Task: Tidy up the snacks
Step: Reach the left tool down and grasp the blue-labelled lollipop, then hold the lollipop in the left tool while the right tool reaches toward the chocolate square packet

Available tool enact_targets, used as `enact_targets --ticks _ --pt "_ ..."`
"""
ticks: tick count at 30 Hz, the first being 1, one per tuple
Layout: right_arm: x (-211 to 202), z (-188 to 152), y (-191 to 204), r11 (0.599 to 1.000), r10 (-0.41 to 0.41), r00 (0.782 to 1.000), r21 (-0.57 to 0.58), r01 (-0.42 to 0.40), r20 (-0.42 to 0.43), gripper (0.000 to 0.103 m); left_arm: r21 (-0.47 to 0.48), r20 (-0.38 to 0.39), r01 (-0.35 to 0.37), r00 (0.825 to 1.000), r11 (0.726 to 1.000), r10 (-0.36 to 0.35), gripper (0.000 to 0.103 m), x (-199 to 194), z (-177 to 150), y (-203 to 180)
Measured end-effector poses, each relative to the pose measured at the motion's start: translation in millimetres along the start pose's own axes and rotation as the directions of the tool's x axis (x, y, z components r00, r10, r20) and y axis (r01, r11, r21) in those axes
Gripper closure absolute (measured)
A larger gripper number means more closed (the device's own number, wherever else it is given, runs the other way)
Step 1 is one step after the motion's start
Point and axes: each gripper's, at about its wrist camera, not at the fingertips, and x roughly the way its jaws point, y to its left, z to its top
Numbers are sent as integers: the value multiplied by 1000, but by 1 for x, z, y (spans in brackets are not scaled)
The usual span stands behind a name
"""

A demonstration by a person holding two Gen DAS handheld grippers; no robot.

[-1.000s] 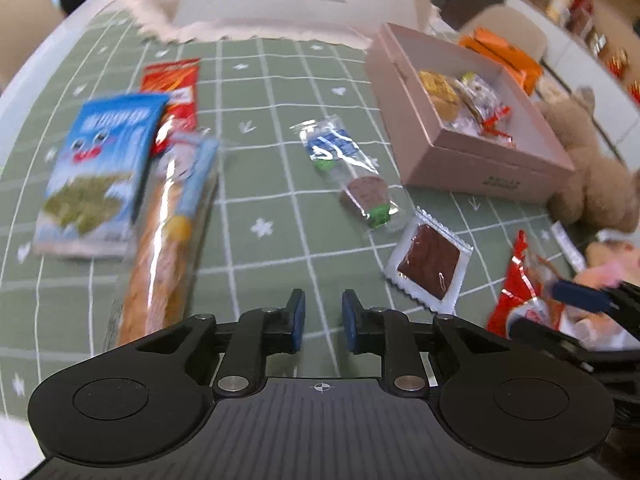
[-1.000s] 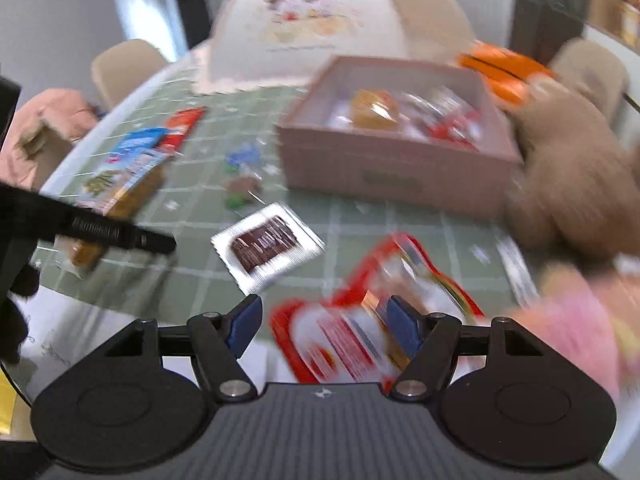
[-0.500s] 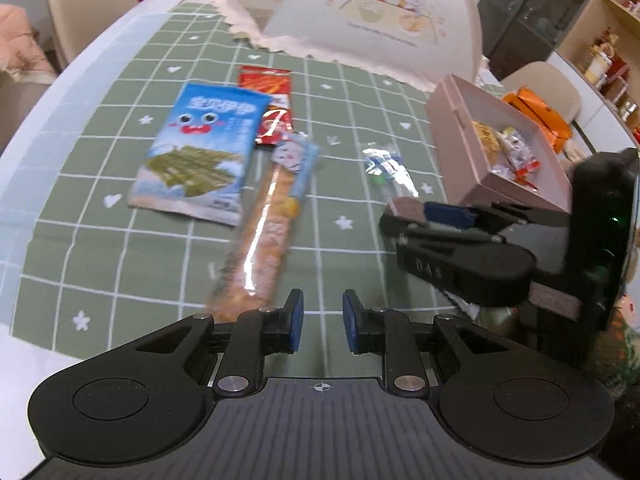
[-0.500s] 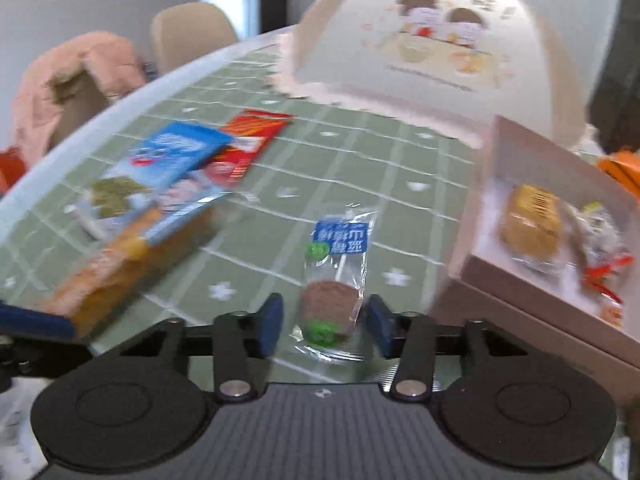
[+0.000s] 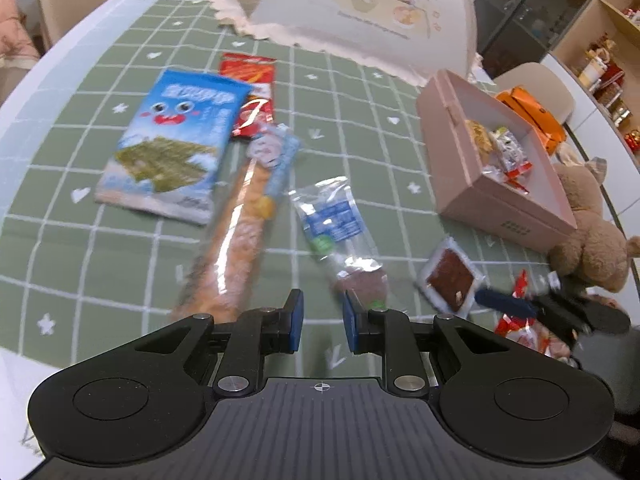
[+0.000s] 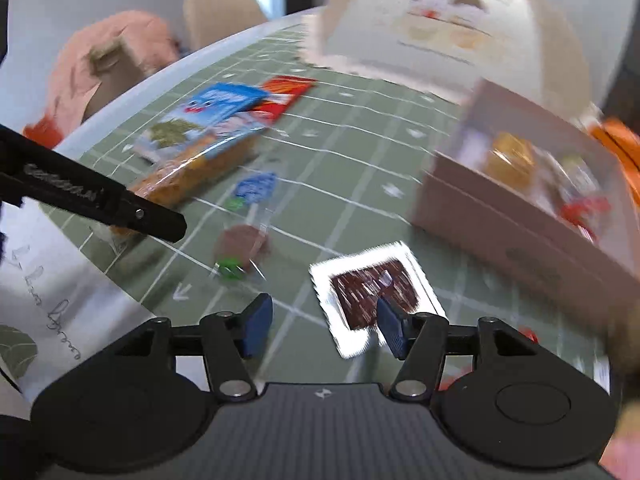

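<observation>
Snacks lie on the green checked tablecloth (image 5: 360, 128): a blue seaweed packet (image 5: 176, 144), a red packet (image 5: 252, 92), a long orange bread stick pack (image 5: 236, 236), a clear lollipop wrapper (image 5: 340, 236) and a silver sachet with a brown square (image 5: 450, 276). A pink open box (image 5: 492, 168) holds several wrapped snacks. My left gripper (image 5: 322, 322) is open a narrow gap and empty, just short of the lollipop wrapper. My right gripper (image 6: 322, 326) is open and empty, with the silver sachet (image 6: 372, 284) by its right finger. It shows blurred in the left wrist view (image 5: 532, 308).
A white mesh food cover (image 5: 368, 12) stands at the back. A brown teddy bear (image 5: 588, 224) and orange packs (image 5: 532, 116) sit right of the box. A red-and-white packet (image 5: 516, 320) lies at the right near edge. Chairs (image 6: 224, 16) stand beyond the table.
My right gripper has drawn back from the lollipop wrapper, opened wider and swung right to the silver sachet. My left gripper has moved closer to the snacks.
</observation>
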Motion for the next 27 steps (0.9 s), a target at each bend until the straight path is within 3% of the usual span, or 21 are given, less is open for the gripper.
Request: enact_targets --ticks 4,8,13,18,21,27 --pt "-18 -17 -12 994 -49 999 94 48 7 40 38 20 -3 1000 999 2 79 13 8 -22" --pt "-34 -38 -22 980 -130 992 148 129 -5 39 193 44 -70 997 979 63 79 33 4 -56" --pt "-47 -53 -31 966 -194 981 175 192 -5 35 444 120 -227 974 867 193 74 50 -15 -93" --pt "-48 -66 -53 928 -209 978 314 203 -14 33 519 93 -196 981 832 173 67 41 -29 -89" --pt "-39 -68 -64 898 -207 978 393 199 -22 23 505 69 -162 987 848 148 67 28 -36 -75" --pt "-23 -55 -54 929 -127 991 354 109 28 20 272 39 -115 993 955 109 69 -8 -42 -32"
